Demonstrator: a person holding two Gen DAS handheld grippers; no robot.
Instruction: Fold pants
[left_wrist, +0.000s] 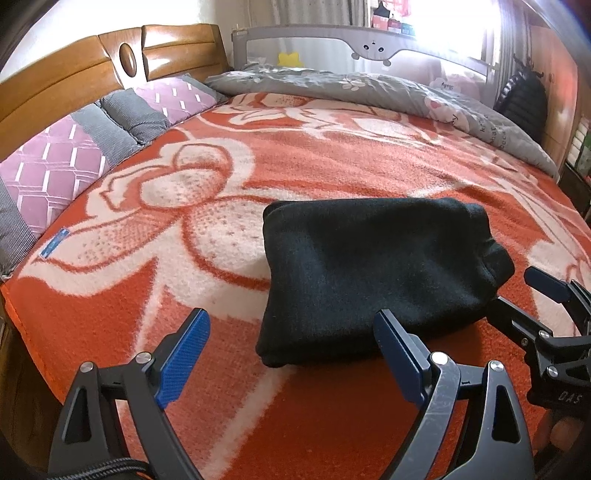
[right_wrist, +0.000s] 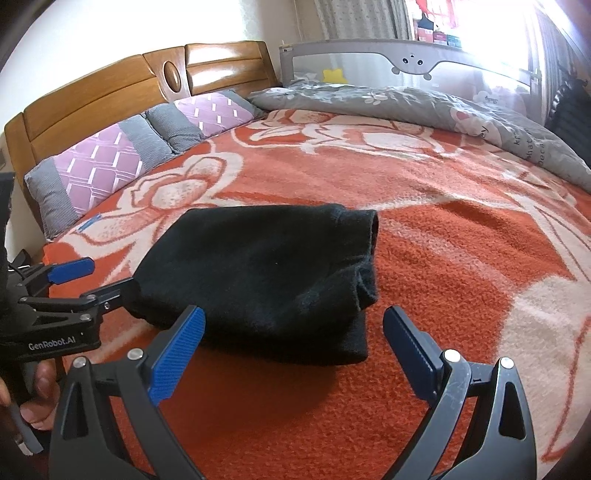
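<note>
Both our grippers, left gripper (left_wrist: 291, 354) and right gripper (right_wrist: 295, 354), hang released beside the pants (left_wrist: 373, 280), which lie folded compactly on the orange blanket (left_wrist: 332, 166), seemingly done.

The pants (left_wrist: 376, 273) are matt black knit cloth, lying on a fuzzy, coarse-piled orange blanket (left_wrist: 332, 155). Behind the blanket stands a glossy varnished wood headboard (left_wrist: 74, 85). Beside the pants, ribbed blue plastic pads (right_wrist: 177, 354) sit on matt black arms with shiny metal pins.
</note>
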